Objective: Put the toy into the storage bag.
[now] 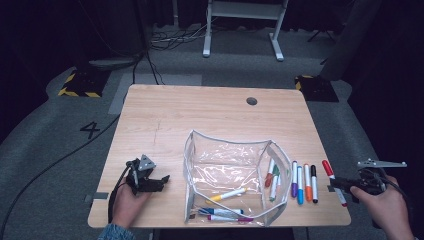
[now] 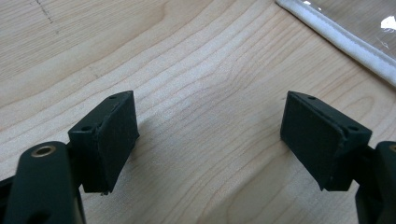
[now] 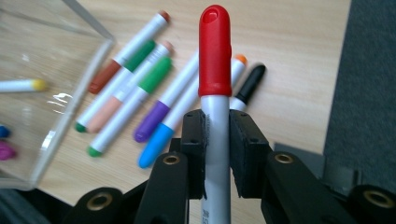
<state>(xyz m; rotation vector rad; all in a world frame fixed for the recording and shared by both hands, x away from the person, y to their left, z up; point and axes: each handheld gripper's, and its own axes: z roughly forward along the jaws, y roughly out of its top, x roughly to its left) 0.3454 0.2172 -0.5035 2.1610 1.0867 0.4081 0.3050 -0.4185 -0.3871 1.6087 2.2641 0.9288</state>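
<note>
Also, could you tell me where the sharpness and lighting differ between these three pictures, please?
High view: the light wooden table is evenly lit and its surroundings are dark. Left gripper view: wood grain is crisp, and glare marks the clear plastic pouch. Right gripper view: the red-capped white marker is sharp in the right gripper, while the yellow-capped marker is blurred.

The left hand comes in from below, wrapped around the black left gripper, whose jaws stand wide apart and hold nothing. The right hand grips the right gripper from behind; its jaws are pressed together, with a red-capped white marker pinched upright between them.
</note>
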